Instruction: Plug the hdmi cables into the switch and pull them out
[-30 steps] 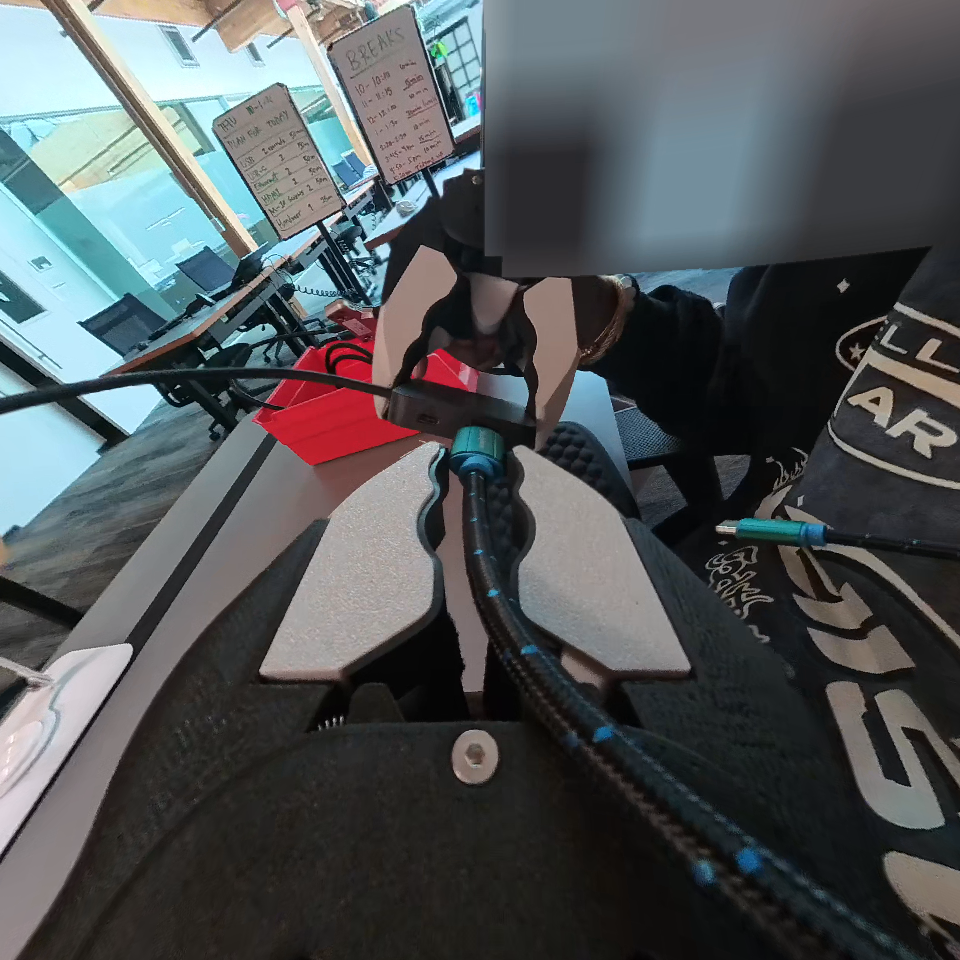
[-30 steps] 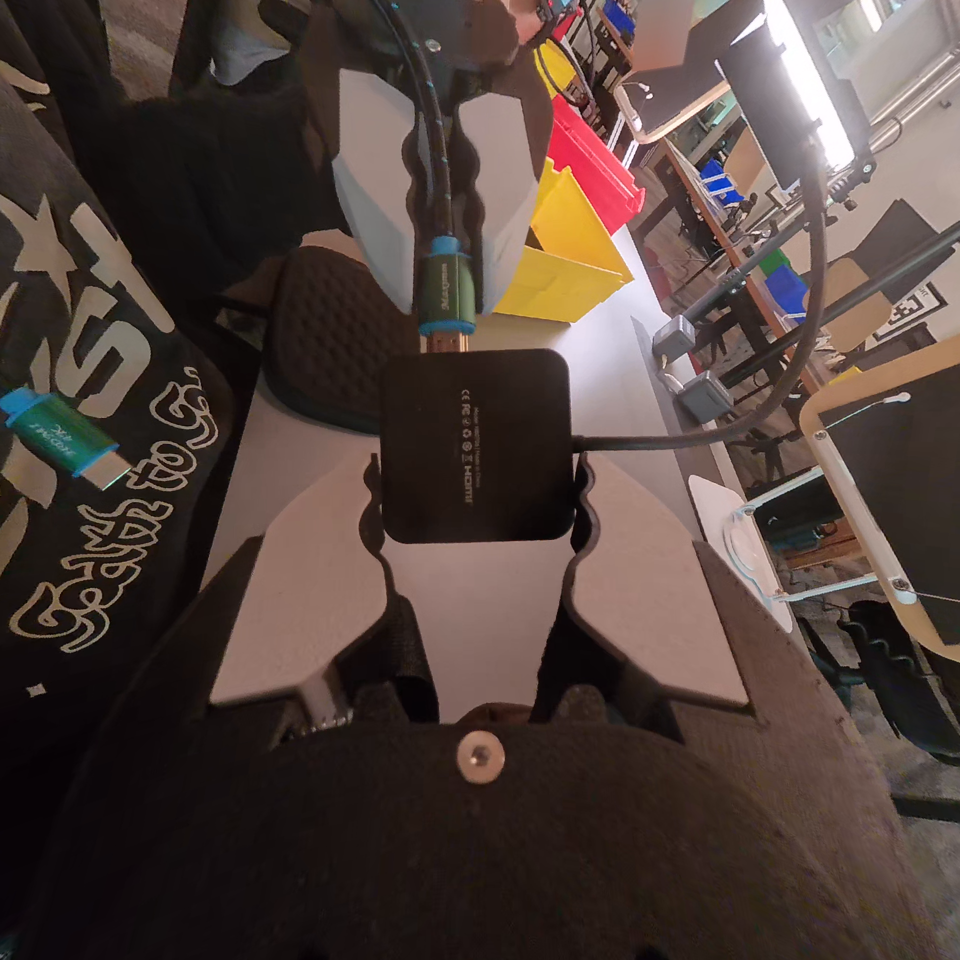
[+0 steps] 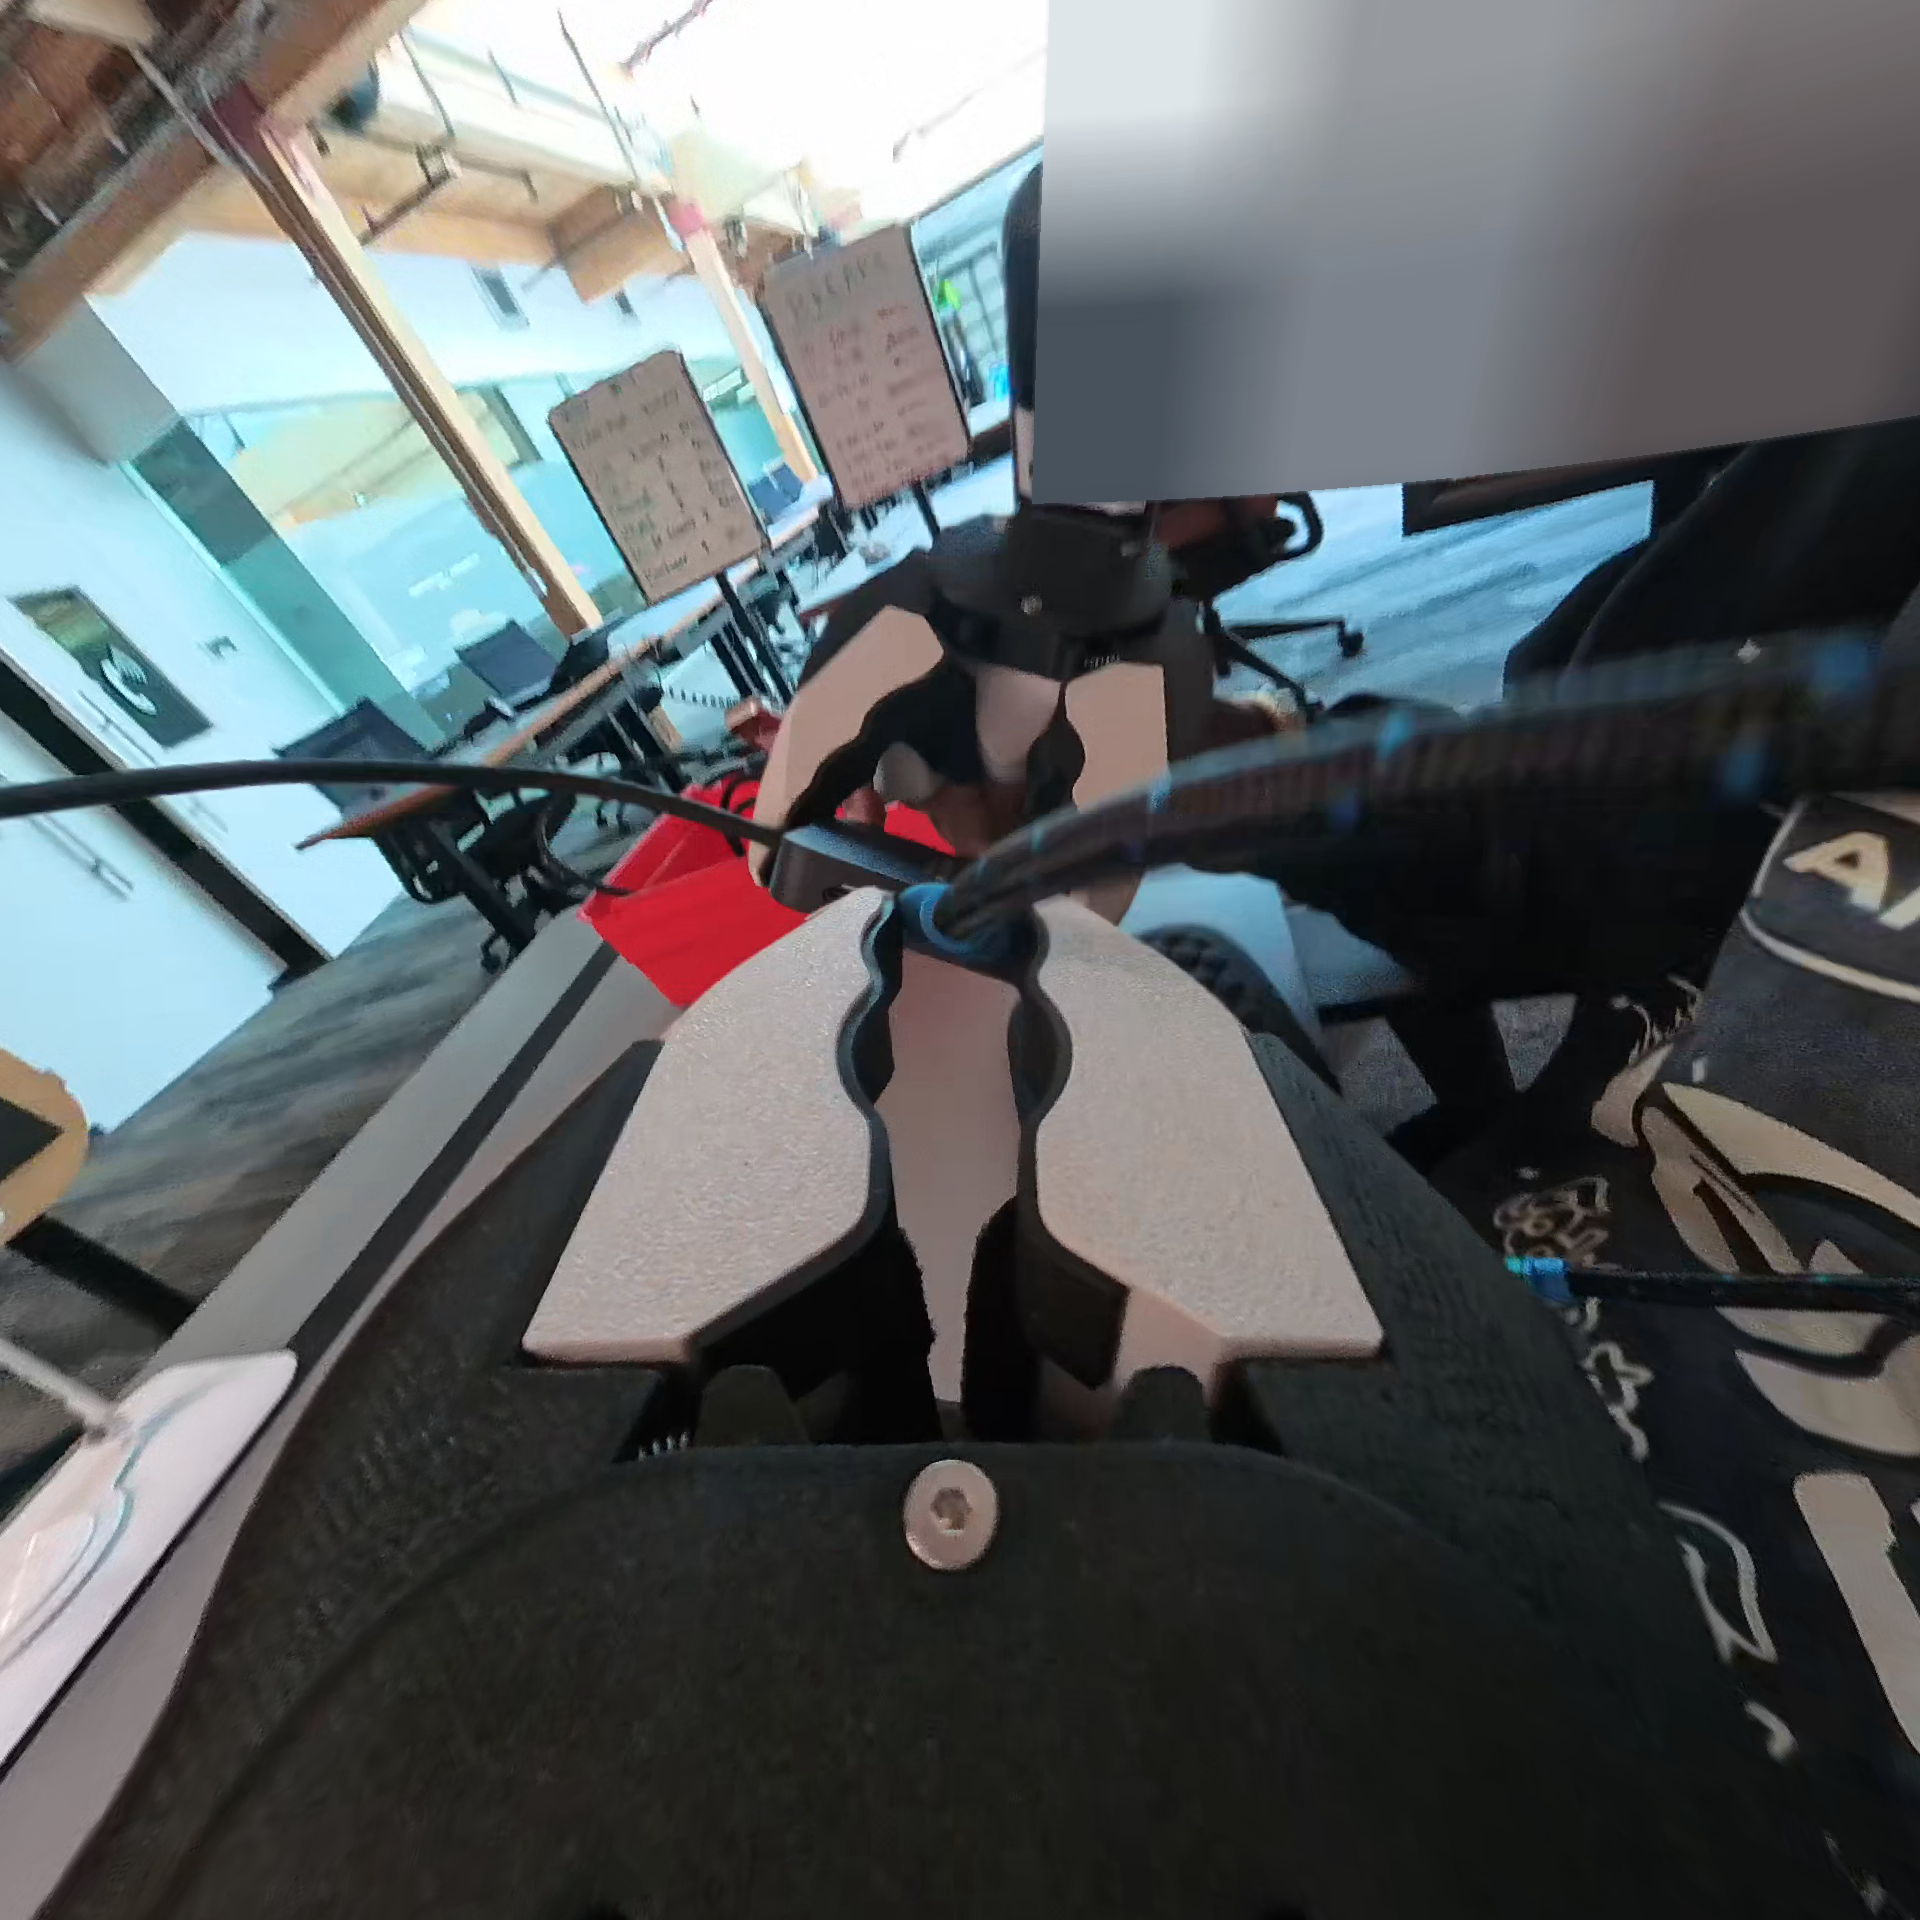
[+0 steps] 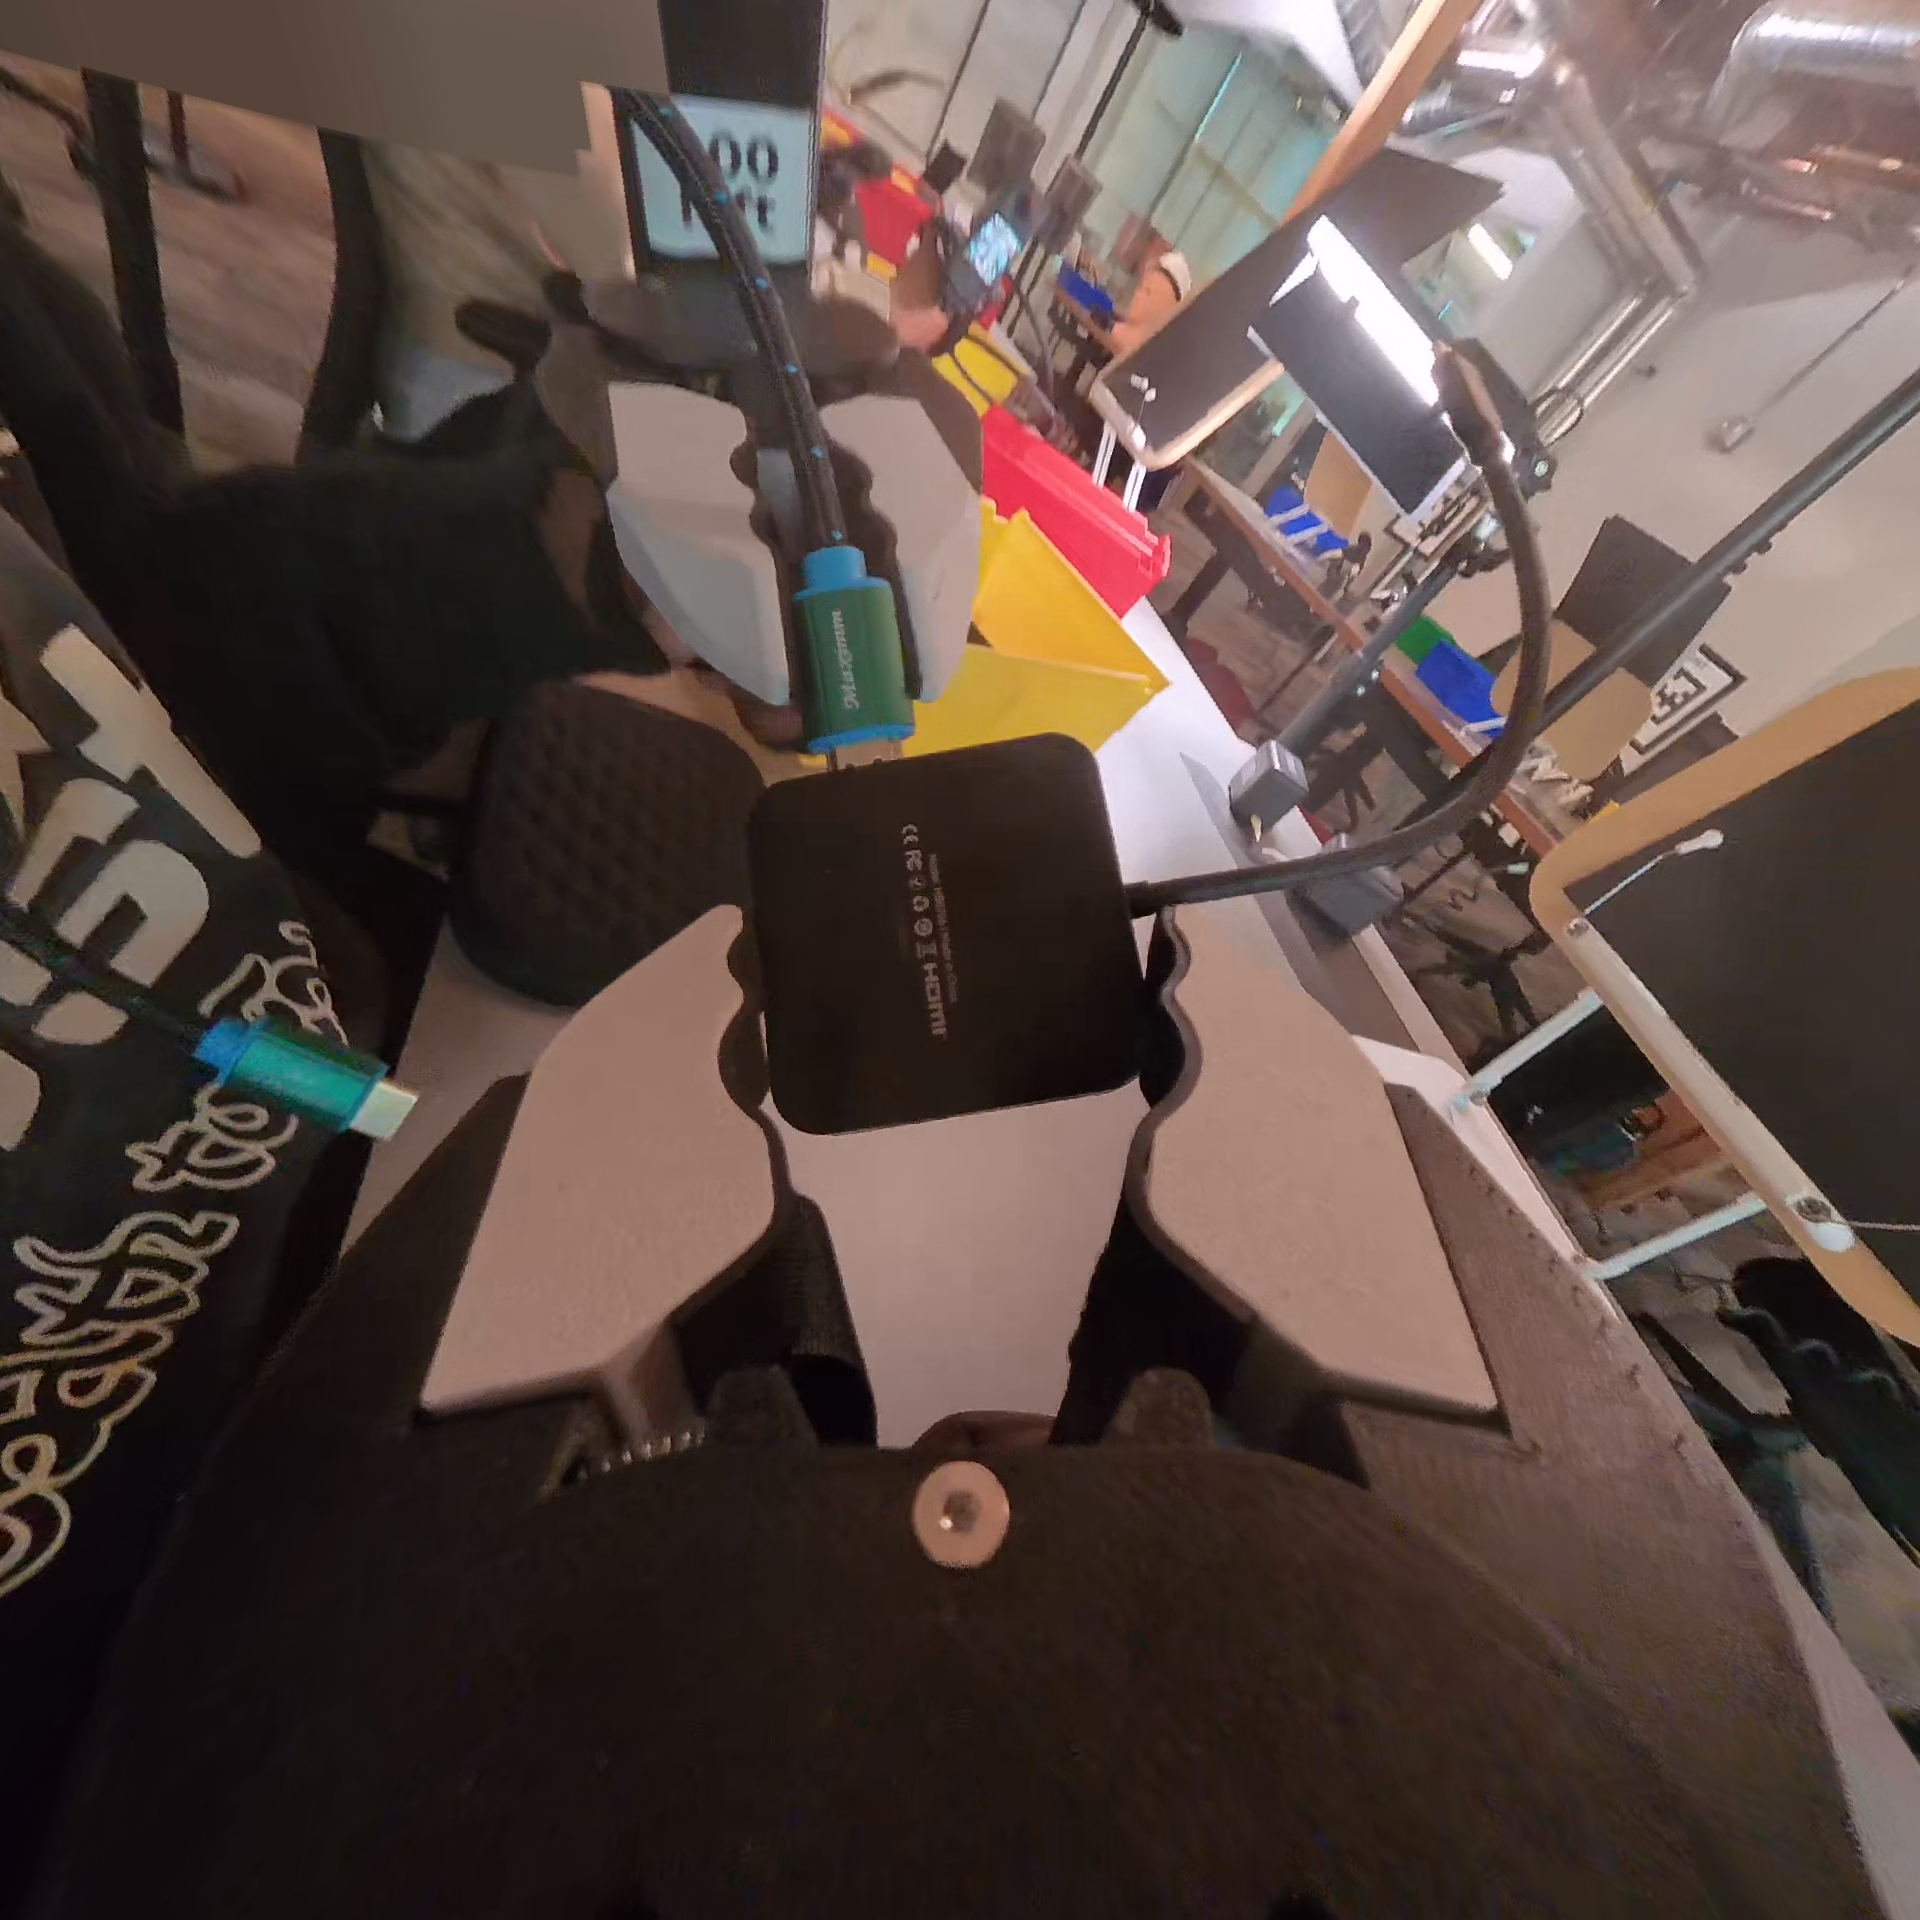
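Right wrist view: right tongs (image 4: pixel 951 997) level, clamped on switch (image 4: pixel 940 935).

**An open office used as a work lab**

Long desks (image 3: pixel 582 717) with office chairs (image 3: pixel 358 753) stand behind glass walls (image 3: pixel 343 488). Handwritten boards (image 3: pixel 655 478) are on stands. Coloured storage bins (image 4: pixel 1049 623), a light panel (image 4: pixel 1361 384) and exposed ceiling ducts (image 4: pixel 1808 62) show a workshop use.

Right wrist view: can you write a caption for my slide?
The right gripper clamps the black HDMI switch while the left gripper holds a green HDMI plug at its port.
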The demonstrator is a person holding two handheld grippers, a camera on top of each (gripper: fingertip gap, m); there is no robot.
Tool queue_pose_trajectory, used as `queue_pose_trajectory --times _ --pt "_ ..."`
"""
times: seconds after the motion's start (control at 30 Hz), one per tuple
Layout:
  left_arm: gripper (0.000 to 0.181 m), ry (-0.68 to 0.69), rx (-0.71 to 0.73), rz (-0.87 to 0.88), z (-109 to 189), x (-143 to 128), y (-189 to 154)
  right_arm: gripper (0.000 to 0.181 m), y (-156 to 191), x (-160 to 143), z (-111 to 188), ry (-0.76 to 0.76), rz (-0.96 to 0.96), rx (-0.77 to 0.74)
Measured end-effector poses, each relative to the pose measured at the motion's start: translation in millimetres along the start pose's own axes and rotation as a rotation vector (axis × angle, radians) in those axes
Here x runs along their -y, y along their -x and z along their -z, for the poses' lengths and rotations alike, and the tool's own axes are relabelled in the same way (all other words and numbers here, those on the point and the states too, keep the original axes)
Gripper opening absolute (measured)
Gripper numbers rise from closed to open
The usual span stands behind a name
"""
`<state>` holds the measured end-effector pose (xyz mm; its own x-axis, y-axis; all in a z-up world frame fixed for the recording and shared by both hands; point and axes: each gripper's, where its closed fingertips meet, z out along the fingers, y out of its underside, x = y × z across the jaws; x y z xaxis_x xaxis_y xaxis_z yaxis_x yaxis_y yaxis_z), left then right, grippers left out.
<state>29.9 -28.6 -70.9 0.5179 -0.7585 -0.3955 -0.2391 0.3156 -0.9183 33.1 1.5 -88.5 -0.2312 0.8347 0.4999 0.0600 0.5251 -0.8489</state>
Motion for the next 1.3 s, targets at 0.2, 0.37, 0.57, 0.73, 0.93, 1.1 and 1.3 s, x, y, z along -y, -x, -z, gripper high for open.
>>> queue_pose_trajectory --times 0.2,0.37,0.57,0.73,0.93,1.1,1.3 --pt "0.019 -0.282 -0.02 0.033 4 26 1 0.072 -2 22 2 -0.164 -0.042 -0.015" --pt "0.02 -0.337 0.004 0.047 3 29 5 0.072 -6 25 4 -0.211 -0.057 -0.032" --pt "0.019 -0.219 -0.037 0.081 5 21 1 0.071 -4 25 7 -0.114 0.08 -0.096" --pt "0.018 -0.103 -0.06 0.103 5 10 -2 0.071 -3 23 9 -0.048 0.144 -0.114" --pt "0.017 0.023 -0.013 0.086 3 -6 4 0.071 -8 10 9 0.089 0.236 -0.176" --pt "0.015 0.068 -0.005 0.164 -1 -17 8 0.072 -11 2 9 0.19 0.341 -0.233" --pt "0.014 -0.083 -0.101 0.333 -3 -7 6 0.071 -11 12 8 0.066 0.292 -0.211"
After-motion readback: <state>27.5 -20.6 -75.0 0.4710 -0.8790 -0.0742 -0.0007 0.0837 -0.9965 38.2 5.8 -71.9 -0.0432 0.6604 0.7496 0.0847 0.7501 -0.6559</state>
